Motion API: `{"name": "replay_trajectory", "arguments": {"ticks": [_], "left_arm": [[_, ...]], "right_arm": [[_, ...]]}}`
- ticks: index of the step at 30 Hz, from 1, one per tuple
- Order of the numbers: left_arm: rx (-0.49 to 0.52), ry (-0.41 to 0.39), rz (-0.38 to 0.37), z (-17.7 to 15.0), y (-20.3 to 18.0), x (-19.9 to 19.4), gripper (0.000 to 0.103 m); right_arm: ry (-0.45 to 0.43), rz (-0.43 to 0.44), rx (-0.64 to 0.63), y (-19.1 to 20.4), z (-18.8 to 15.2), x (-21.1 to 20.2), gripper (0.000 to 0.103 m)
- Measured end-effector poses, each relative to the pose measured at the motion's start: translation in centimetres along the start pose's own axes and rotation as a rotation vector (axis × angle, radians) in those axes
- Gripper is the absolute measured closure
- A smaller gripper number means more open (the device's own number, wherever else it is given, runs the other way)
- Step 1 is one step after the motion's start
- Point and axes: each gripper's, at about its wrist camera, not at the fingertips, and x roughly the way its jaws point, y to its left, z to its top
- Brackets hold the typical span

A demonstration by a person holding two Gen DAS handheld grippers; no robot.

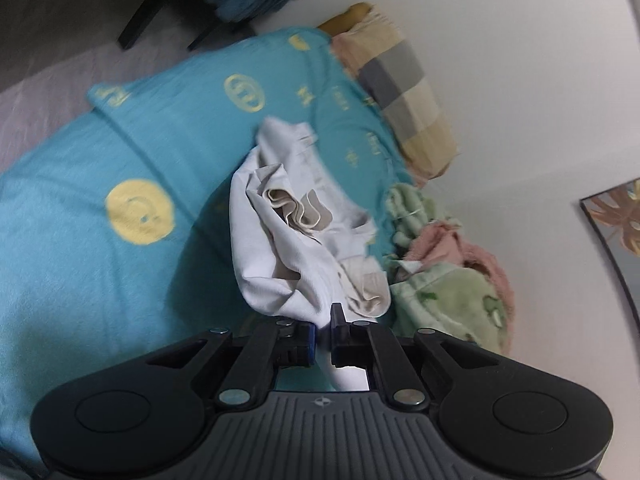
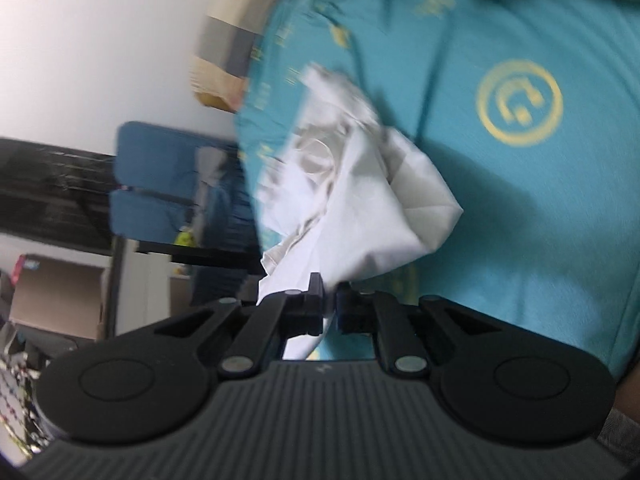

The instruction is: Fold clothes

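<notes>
Claws: both closed on cloth — the left claw pinches an edge of the white garment, and the right claw pinches another part of it.
Garment: bunched and crumpled, hanging from the two grips just above the bed, with a beige inner fold showing in the left wrist view.
Step in hand: by my reading, lifting the piece clear so it can be spread flat before any fold.
Doing it well: draw the two claws apart until the cloth hangs open, keep both pinches level, and lay it down smooth — a twisted edge now would spoil the fold later.
Bed cover: a teal blanket with yellow round prints makes a soft, roomy surface.
Other cloth: a green and pink pile lies just beside the garment, and a checked pillow sits near the wall.
Room: white wall, a framed picture at its edge, and a blue chair beyond the bed.
</notes>
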Motion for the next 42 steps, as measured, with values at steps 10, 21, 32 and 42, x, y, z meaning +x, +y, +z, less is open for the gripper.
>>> {"name": "replay_trajectory", "arguments": {"ticks": [10, 21, 32, 42], "left_arm": [[0.049, -0.016, 0.019, -6.4, -4.2, -10.8, 0.097], [0.01, -0.003, 0.016, -8.1, -4.8, -13.8, 0.096], [-0.029, 0.001, 0.114, 1.9, -3.5, 0.5, 0.096], [0.088, 0.081, 0.225, 6.4, 2.4, 13.7, 0.094]], "right_arm": [[-0.035, 0.04, -0.112, 3.4, -3.0, -10.2, 0.095], [-0.014, 0.021, -0.099, 3.0, -5.2, -14.3, 0.095], [0.013, -0.047, -0.061, 4.5, 2.2, -3.2, 0.094], [0.074, -0.141, -0.034, 0.5, 7.1, 8.7, 0.094]]}}
